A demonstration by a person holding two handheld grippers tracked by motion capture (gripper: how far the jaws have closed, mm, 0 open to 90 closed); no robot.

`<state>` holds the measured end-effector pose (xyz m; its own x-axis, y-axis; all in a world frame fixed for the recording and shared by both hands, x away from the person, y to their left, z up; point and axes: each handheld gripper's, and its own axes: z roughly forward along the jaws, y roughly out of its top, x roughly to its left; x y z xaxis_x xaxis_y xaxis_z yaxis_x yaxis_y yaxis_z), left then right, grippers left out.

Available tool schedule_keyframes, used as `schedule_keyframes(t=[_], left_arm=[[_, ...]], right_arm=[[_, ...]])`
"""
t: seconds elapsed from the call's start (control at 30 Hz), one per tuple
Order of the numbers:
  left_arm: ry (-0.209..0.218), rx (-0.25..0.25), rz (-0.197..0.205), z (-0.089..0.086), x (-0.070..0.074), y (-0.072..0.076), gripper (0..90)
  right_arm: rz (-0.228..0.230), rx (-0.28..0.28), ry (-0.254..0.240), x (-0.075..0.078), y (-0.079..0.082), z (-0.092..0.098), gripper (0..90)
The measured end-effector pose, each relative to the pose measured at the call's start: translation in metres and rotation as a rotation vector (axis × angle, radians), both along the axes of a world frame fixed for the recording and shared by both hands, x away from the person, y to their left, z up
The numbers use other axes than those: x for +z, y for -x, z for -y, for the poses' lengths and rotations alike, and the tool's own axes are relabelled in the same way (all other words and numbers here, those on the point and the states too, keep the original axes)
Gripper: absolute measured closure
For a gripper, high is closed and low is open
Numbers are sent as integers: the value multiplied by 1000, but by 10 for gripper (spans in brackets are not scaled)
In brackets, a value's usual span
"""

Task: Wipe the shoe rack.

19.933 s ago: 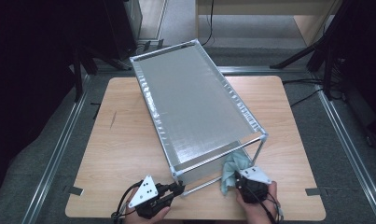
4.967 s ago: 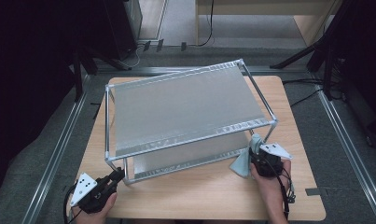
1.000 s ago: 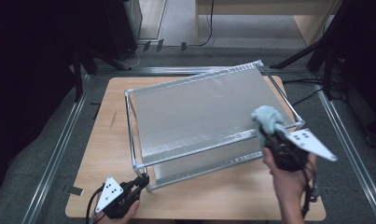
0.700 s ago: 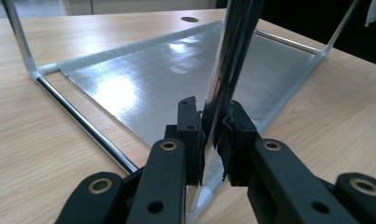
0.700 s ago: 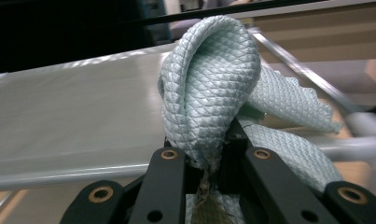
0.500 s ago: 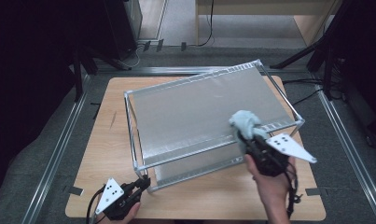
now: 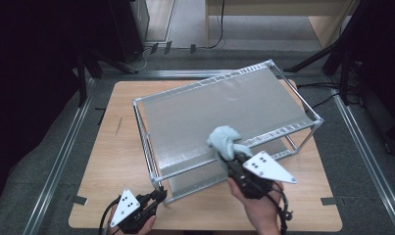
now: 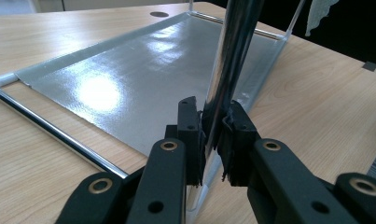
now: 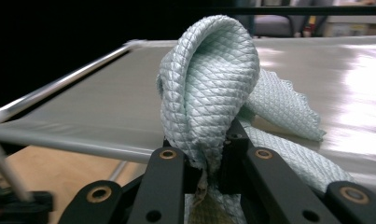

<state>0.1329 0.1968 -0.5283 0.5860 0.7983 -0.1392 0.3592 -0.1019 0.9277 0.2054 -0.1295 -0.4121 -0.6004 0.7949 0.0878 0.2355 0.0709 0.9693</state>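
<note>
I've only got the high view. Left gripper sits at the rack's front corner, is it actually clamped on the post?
Observer: Yes. The left gripper has its pads pressed on the chrome post.
Operator: How low on the post?
Observer: Near its foot, just above the wooden table.
Operator: And the cloth on the right?
Observer: The right gripper pinches the pale blue cloth at a bunched fold; the loose end lies on the top shelf.

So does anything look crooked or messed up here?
Yes, the two-tier metal rack sits slanted across the table, not square to its edges. The left gripper clamps its corner post; the right gripper holds a bunched cloth on the top shelf.
</note>
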Motion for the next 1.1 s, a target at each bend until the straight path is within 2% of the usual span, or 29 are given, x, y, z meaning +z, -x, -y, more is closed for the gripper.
schedule_keyframes(t=[0.1,0.13,0.2,0.23,0.27,0.37,0.43,0.47,0.6,0.63,0.73,0.77,0.83,0.9,0.93,1.0,1.1], left_arm=[[-1,-3,0,0,0,0,798],[0,-3,0,0,0,0,798],[1,-3,0,0,0,0,798],[-1,-4,0,-1,0,0,798],[-1,-4,0,-1,0,0,797],[-2,-6,0,-1,0,0,798],[-2,-4,-1,-1,0,-1,798],[1,-2,-2,-2,0,-2,798],[8,-1,-4,-3,-1,-2,797],[10,0,-4,-2,-1,-2,796],[9,1,-4,-2,-1,-2,796],[9,0,-3,-2,-1,-2,796],[9,-1,-4,-2,-1,-2,796],[9,-3,-4,-3,-1,-2,796],[8,-4,-5,-3,-1,-2,796],[9,-5,-5,-3,-1,-2,796],[8,-6,-5,-3,-1,-2,795]], right_arm=[[-13,-74,-38,0,-9,33,810],[-14,-120,-48,0,-13,52,805],[-13,-193,-45,1,-17,71,790],[-19,-265,-37,0,-20,86,779],[-31,-312,-44,-1,-24,99,778],[-58,-398,-84,-13,-31,134,798],[-76,-414,-112,-25,-35,149,812],[-97,-423,-107,-32,-37,152,817],[-189,-411,-93,-62,-49,154,826],[-218,-399,-72,-71,-54,150,827],[-269,-352,-30,-88,-65,138,827],[-289,-339,7,-95,-70,132,826],[-330,-345,73,-107,-76,126,821],[-374,-374,155,-120,-79,127,811],[-390,-386,178,-124,-80,130,802],[-415,-400,186,-130,-79,137,760],[-460,-400,181,-129,-78,150,592]])
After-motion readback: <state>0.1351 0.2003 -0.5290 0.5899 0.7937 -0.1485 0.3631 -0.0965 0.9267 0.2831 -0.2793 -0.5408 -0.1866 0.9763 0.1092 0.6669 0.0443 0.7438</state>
